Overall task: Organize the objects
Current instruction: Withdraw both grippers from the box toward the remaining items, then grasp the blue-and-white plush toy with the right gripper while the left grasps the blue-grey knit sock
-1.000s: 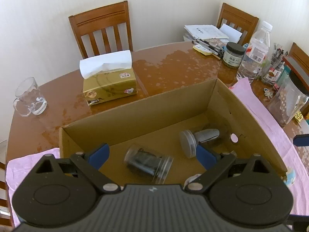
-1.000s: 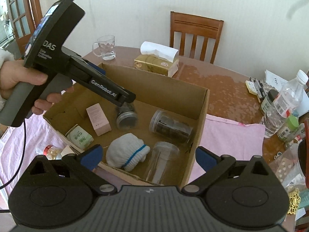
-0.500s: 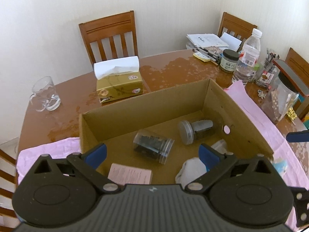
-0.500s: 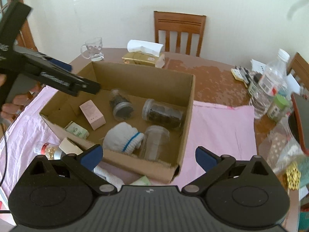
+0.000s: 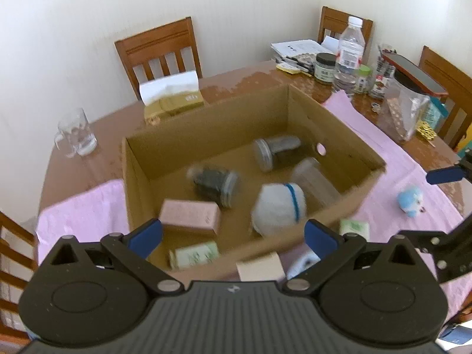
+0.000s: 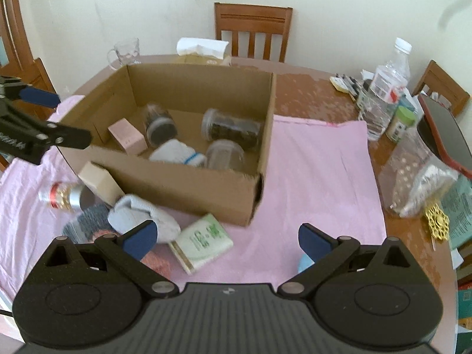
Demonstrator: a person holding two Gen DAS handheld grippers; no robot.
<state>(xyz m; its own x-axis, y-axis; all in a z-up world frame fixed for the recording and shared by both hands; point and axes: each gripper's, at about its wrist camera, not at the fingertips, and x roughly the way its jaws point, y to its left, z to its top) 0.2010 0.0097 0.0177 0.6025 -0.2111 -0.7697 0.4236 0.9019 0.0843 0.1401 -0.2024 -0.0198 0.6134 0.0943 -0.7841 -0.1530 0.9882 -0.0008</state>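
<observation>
- Left gripper (image 5: 233, 237) is hanging wide open, empty, at lower centre over the cardboard box (image 5: 298, 112).
- Right gripper (image 6: 225, 240) is gaping empty above the green packet (image 6: 203, 243).

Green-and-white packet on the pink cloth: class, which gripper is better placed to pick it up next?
Probably right. The right gripper is open with the green-and-white packet lying between its fingers; the left gripper faces into the cardboard box.

Bright soft daylight, fisheye-bent edges, motion blur throughout.
</observation>
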